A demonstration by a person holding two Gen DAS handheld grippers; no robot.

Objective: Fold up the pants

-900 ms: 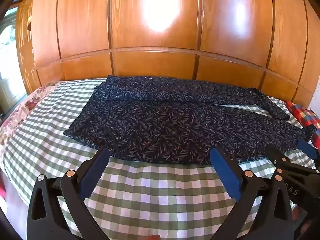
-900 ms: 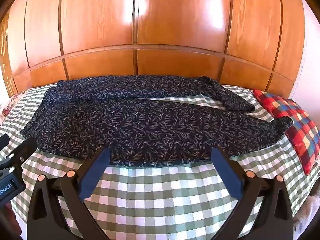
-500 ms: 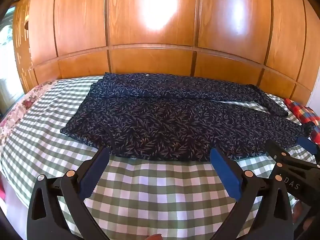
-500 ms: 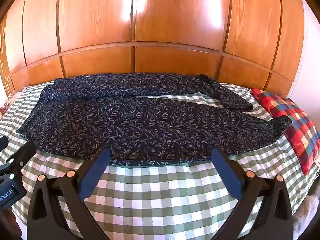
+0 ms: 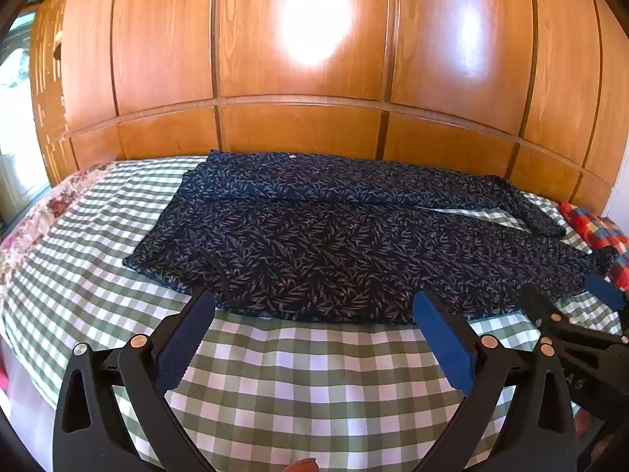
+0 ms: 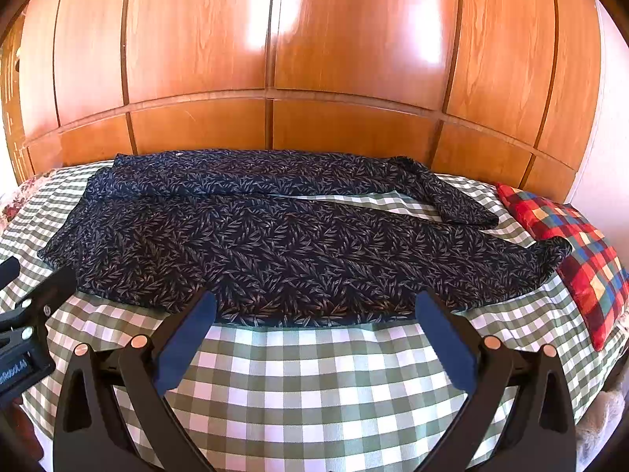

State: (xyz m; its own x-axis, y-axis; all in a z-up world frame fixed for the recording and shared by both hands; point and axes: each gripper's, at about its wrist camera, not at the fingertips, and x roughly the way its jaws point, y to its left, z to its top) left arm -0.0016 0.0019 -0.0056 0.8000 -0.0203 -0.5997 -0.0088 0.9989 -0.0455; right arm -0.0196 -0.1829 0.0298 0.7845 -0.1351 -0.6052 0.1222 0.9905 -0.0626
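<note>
Dark navy pants with a leaf print (image 5: 334, 236) lie spread flat across the bed, waist at the left, both legs running right; they also show in the right wrist view (image 6: 275, 244). The far leg bends forward at its end. My left gripper (image 5: 314, 306) is open and empty, held just above the bedspread at the near edge of the pants. My right gripper (image 6: 314, 306) is open and empty, likewise at the near edge, further right. Each gripper shows at the edge of the other's view.
The bed has a green and white checked cover (image 5: 314, 385) (image 6: 314, 385). A red plaid pillow (image 6: 582, 259) lies at the right by the pant cuffs. A wooden wardrobe wall (image 5: 314, 59) stands right behind the bed. A floral sheet edge (image 5: 47, 212) shows at the left.
Both grippers have drawn slightly closer to the near edge of the pants and stay open. The pants have not moved.
</note>
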